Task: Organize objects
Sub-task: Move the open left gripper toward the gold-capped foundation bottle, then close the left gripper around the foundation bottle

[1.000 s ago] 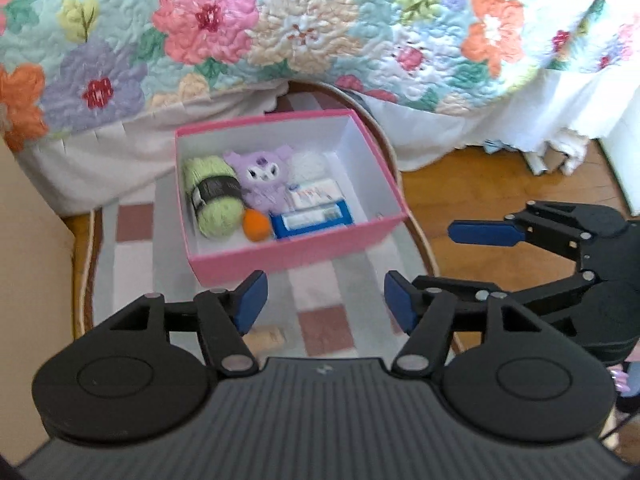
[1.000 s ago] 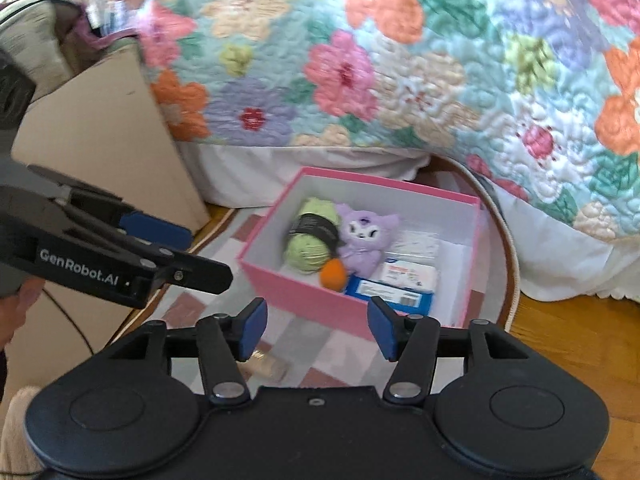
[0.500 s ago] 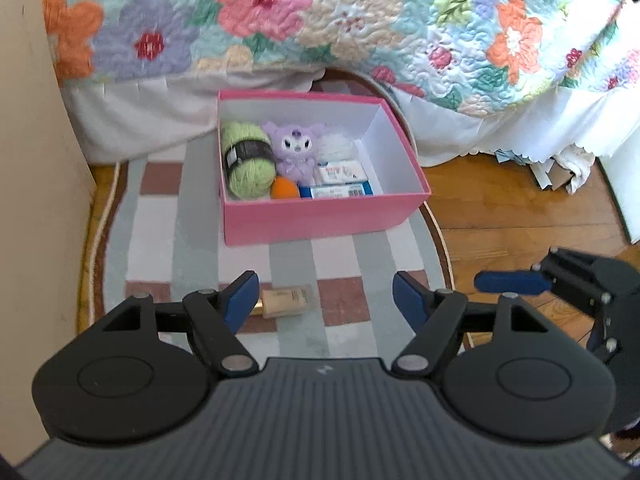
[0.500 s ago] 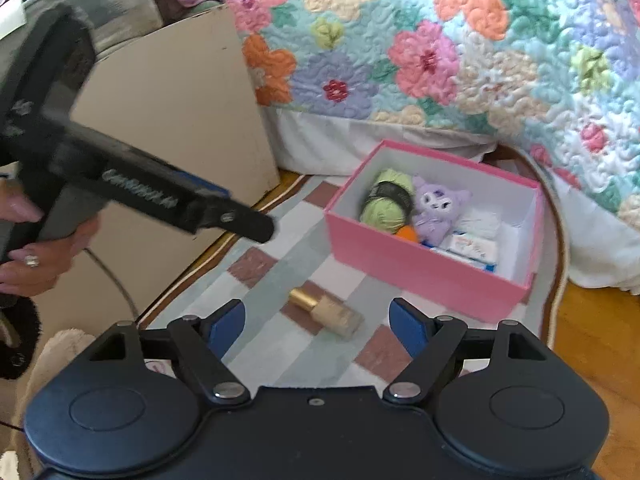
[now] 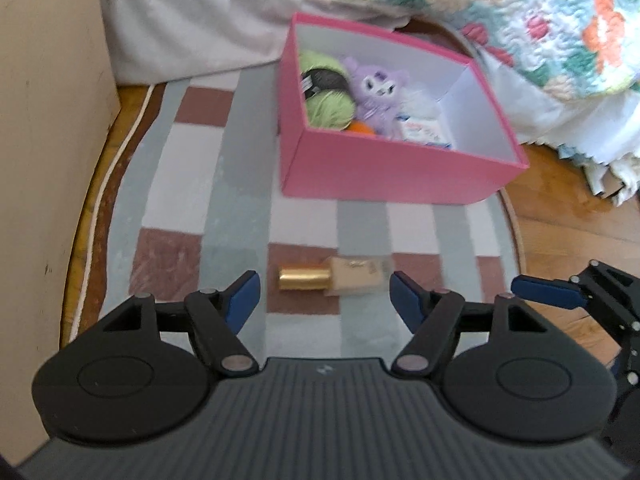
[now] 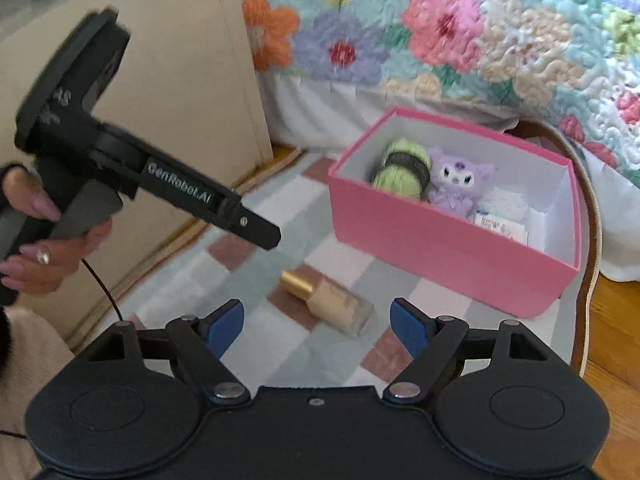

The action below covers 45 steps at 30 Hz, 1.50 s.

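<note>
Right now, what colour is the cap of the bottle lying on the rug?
Gold, on the bottle; clearest in the right wrist view.

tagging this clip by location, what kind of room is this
Most likely a bedroom, down at floor level: a floral quilt hangs over a bed's white skirt, and a checked rug lies on a wooden floor. The pink box of small items sits on the rug.

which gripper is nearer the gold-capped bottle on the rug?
Too close to call. The left gripper and the right gripper each have the bottle lying just beyond their open jaws; neither touches it.
</note>
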Available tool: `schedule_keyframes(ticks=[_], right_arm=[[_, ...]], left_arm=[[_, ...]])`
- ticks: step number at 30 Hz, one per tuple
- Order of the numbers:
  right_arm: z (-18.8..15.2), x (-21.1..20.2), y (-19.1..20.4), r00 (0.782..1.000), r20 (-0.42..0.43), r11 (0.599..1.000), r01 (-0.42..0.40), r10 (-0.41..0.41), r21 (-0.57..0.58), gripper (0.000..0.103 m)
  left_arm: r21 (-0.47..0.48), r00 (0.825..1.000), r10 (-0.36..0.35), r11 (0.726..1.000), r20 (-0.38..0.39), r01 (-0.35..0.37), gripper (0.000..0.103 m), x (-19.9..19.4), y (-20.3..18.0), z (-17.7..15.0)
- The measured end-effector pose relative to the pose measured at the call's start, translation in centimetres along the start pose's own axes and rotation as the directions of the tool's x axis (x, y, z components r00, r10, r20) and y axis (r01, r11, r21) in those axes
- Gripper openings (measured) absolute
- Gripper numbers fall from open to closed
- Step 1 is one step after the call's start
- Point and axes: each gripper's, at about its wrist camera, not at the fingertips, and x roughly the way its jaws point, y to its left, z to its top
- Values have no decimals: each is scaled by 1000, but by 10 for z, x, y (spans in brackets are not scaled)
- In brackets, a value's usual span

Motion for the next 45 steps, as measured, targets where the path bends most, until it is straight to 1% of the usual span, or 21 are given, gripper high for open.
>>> schedule_keyframes(ticks=[4,8,12,14,16,20,23,25,27,29,32,34,37,39,41,43,45], right_arm=[[-5,18,13,1000,-1,999,22,-22,-42,84],[-14,45,21,996,22,989,89,-87,-121,84],[-21,55,25,995,86,987,67,-55,-145,84],[-22,61,28,992,95,984,100,-87,-147,84],[-23,69,27,990,93,984,122,-110,-133,84],[-27,90,17,988,62,987,144,-140,-67,84],[-31,104,7,994,32,994,104,-104,27,83],[-34,112,2,995,14,991,99,-100,88,82],[-35,118,-1,996,10,989,89,-91,116,81],[-36,124,-1,995,18,989,97,-100,112,81],[-38,135,1,991,17,988,128,-129,83,79],[-39,140,2,989,24,988,142,-144,65,79],[-42,146,-3,989,22,986,142,-145,84,79],[-44,146,-6,989,45,986,138,-143,95,79],[-45,145,-6,987,55,986,142,-148,91,77],[-46,143,-6,987,53,985,145,-150,92,75],[-47,140,-6,987,40,985,152,-156,84,74]], left_arm=[[-5,1000,-20,1000,14,21,67,12,8,-8],[-51,998,-50,997,32,51,64,26,20,-15],[-119,997,-75,990,17,77,63,41,32,-21],[-114,998,-55,992,18,57,61,49,34,-24],[-114,999,-41,993,28,44,59,54,36,-25],[-134,997,-50,989,53,56,56,64,41,-25],[-137,997,-51,989,50,57,53,71,43,-26],[-134,998,-42,990,45,48,50,78,43,-26],[-132,998,-36,990,46,42,46,84,44,-25],[-119,997,-52,991,57,58,46,87,43,-22],[-77,996,-61,995,62,66,44,89,38,-16],[-80,994,-87,993,64,92,40,91,38,-16],[-62,993,-96,993,74,101,39,91,38,-17],[-74,991,-110,991,71,115,39,92,41,-18],[-113,990,-127,985,69,134,39,91,46,-19],[-147,987,-147,977,66,155,39,91,48,-21],[-155,985,-163,973,53,169,39,90,47,-22]])
